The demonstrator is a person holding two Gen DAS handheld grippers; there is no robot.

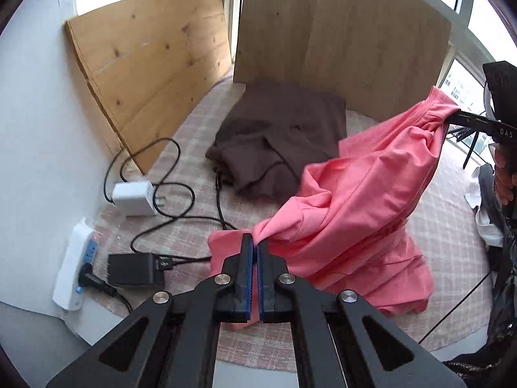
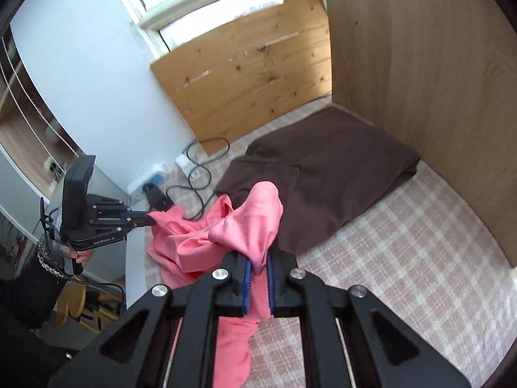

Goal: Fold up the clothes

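- Broadly, a checked cloth (image 1: 452,236) covers the surface, with 2 wood boards (image 1: 152,74) standing along its far side and a white wall (image 1: 35,123) on the left of the left wrist view.
- Next, a brown garment (image 1: 284,135) lies folded on the cloth by the taller board (image 2: 429,74), behind the pink one.
- Then a pink garment (image 1: 349,207) hangs stretched between the 2 grippers, its lower part bunched on the cloth and overlapping the brown garment's near edge.
- Left gripper (image 1: 255,244): jaws closed almost flush, pinching a gathered edge of the pink garment at the tips; the right wrist view shows it (image 2: 152,220) gripping that fabric from the side, held by a hand (image 2: 82,255).
- Right gripper (image 2: 258,258): jaws closed on a thicker fold of the pink garment, which rises above the pads and trails down between them; in the left wrist view it (image 1: 452,118) holds its corner higher than the left one.
- Lastly, a white power strip (image 1: 76,265), a black adapter (image 1: 135,270), a white charger (image 1: 134,199) and looped black cables (image 1: 174,194) lie by the wall.
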